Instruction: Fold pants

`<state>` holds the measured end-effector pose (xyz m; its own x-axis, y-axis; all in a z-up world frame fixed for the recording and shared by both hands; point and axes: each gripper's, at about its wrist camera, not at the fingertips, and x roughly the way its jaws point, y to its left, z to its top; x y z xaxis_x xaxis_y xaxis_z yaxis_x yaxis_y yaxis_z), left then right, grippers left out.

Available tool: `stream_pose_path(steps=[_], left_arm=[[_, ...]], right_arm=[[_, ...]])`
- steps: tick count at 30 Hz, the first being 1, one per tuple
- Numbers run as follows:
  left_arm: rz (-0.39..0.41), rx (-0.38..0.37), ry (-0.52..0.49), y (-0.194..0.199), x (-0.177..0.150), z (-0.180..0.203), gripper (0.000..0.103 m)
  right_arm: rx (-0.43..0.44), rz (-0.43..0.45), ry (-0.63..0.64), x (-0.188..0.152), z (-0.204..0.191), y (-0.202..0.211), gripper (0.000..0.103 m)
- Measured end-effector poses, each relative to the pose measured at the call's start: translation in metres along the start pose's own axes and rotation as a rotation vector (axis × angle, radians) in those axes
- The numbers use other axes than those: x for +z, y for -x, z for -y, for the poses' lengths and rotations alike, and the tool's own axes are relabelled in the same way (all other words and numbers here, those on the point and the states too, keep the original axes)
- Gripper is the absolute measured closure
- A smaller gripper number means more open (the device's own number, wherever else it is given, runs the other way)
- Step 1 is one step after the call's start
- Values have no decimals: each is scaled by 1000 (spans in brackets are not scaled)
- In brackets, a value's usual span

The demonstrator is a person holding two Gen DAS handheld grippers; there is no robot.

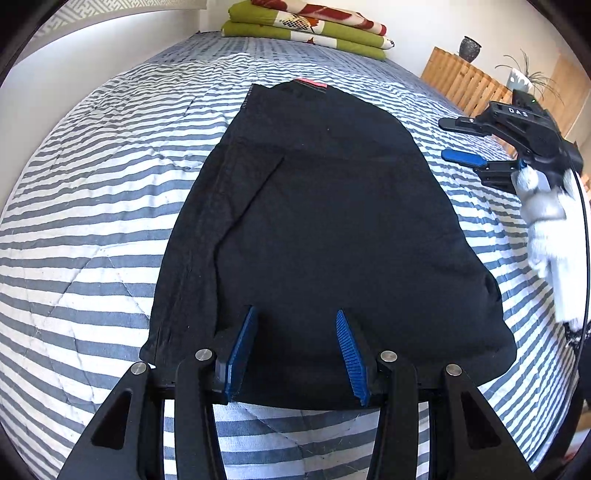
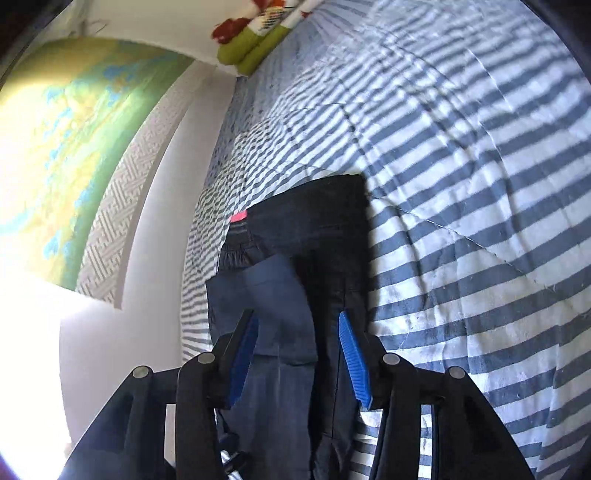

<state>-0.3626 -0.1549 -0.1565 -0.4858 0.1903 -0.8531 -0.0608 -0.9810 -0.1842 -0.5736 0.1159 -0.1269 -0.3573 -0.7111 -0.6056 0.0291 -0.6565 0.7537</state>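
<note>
Item 1, left tongs (image 1: 295, 354): stood open, blue pads apart and empty, poised over the near hem of the pants; whether they touched the cloth could not be told.

Item 2, pants (image 1: 317, 229): black, already folded into a compact slab, lying flat on the bed (image 1: 74, 229) near its front edge, roughly midway across. Long axis ran from the front edge toward the head of the bed, directly away from the left tongs. The waistband, marked by a small pink tag (image 1: 312, 84), pointed to the head of the bed; the folded end pointed to the front edge. A lengthwise seam showed along the left side.

Item 3, right tongs (image 1: 461, 140): seen from the left wrist view, held by a white-gloved hand (image 1: 546, 229) off the right side of the pants, level with the waistband half, pads spread and holding nothing. In the right wrist view these tongs (image 2: 299, 354) faced the pants (image 2: 314, 229) across the short axis, dark cloth lying between and beyond the pads.

Judgement: the left tongs were nearer the folded end, the right nearer the waistband; a further fold would probably bring one end over the other along the long axis.

Item 4, folded quilt (image 1: 306, 26): green and patterned, at the head of the bed, well apart.
</note>
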Motion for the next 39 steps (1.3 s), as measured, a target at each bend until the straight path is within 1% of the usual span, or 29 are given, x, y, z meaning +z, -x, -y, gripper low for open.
stream_pose_path(steps=[4,6,8,10,11,12,14,15,16,17,18,20,23,26,29,31,32,33,34,35,36,37,38,39], left_arm=[[33,-2,17,14,1,-1,54],[37,25,19,18,1,-6,54],[21,34,44,17,-1,-16,54],[11,49,57,16,-1,-24,54],[9,43,62,17,-1,-27,55],[20,28,84,22,-1,-31,54],[51,52,102,32,-1,-36,52],[62,58,107,37,0,-39,50],[67,61,116,40,0,-42,43],[64,63,128,41,0,-46,33],[54,60,138,40,0,-50,27],[26,52,140,34,-2,-53,27],[-13,65,139,18,-5,-57,27],[-34,65,136,2,-9,-51,27],[-21,67,146,-2,-9,-51,27],[-24,64,154,-2,-8,-52,28],[-24,63,157,-2,-7,-54,30],[-24,65,160,-1,-7,-55,35],[-20,71,163,-1,-7,-56,37],[-17,74,165,0,-6,-56,41],[-12,81,169,0,-7,-56,47],[-9,89,170,-1,-6,-56,48],[-8,94,170,-1,-6,-56,51],[-6,96,171,-1,-5,-56,55]], right_arm=[[-69,-14,289,-27,-60,-18,60],[-116,-38,395,-41,-68,-25,60],[-176,-68,462,-52,-74,-42,60],[-245,-80,510,-60,-71,-57,60],[-280,-91,520,-63,-68,-64,62],[-295,-102,522,-66,-66,-69,63],[-308,-94,512,-67,-63,-58,63],[-306,-79,500,-68,-61,-46,62],[-285,-67,492,-69,-61,-32,62],[-260,-58,484,-75,-62,-15,61],[-244,-54,476,-81,-61,-2,57],[-209,-73,458,-105,-56,26,52],[-143,-130,458,-153,-42,53,52],[-154,-184,514,-196,-39,55,52],[-187,-165,627,-222,-47,45,52],[-191,-147,689,-228,-55,37,52],[-208,-137,724,-230,-59,32,52],[-229,-121,757,-231,-62,29,53],[-232,-116,786,-232,-64,26,52],[-222,-133,798,-231,-63,20,53],[-204,-165,788,-228,-60,15,53],[-168,-207,768,-228,-56,11,53],[-122,-243,753,-228,-52,10,55],[-77,-267,754,-234,-52,16,56]])
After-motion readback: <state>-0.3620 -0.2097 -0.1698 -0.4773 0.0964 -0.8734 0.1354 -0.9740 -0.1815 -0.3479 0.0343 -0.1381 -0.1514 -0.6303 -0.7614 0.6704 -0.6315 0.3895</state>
